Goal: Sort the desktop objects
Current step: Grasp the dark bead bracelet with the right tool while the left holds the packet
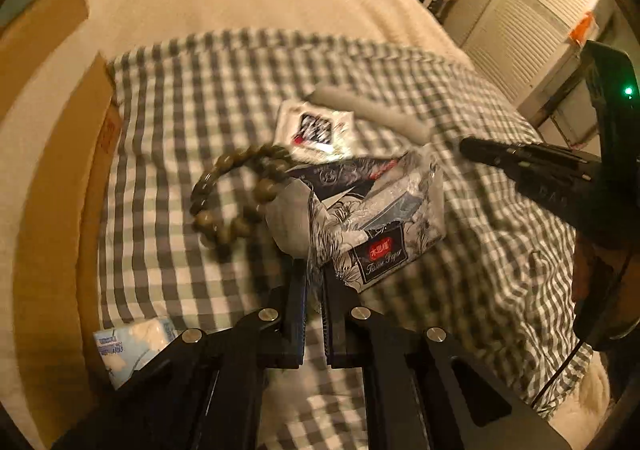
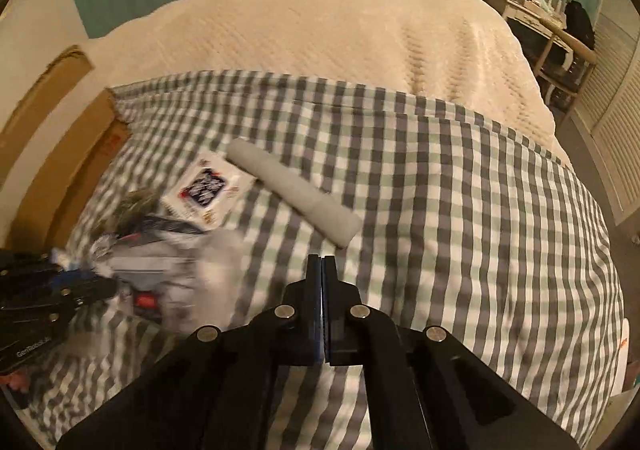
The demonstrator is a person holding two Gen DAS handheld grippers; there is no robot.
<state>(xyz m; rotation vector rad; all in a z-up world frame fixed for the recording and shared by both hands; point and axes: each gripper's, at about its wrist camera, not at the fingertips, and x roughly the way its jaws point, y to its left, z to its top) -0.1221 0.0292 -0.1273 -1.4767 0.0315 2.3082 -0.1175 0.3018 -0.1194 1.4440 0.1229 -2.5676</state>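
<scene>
My left gripper (image 1: 314,270) is shut on the plastic wrapper of a floral tissue pack (image 1: 376,234) and holds it over the checked cloth (image 1: 180,242). It shows blurred in the right wrist view (image 2: 160,270). A brown bead bracelet (image 1: 232,197) lies just left of the pack. A white snack packet (image 1: 316,129) and a grey roll (image 1: 372,109) lie beyond; they also show in the right wrist view, the packet (image 2: 204,189) and the roll (image 2: 292,193). My right gripper (image 2: 323,262) is shut and empty, just short of the roll.
A cardboard box (image 1: 52,153) stands along the left edge of the cloth. A small blue-white tissue packet (image 1: 132,346) lies at the near left. The cream blanket (image 2: 340,29) stretches behind. A louvred wardrobe (image 1: 528,21) and a dresser stand at the right.
</scene>
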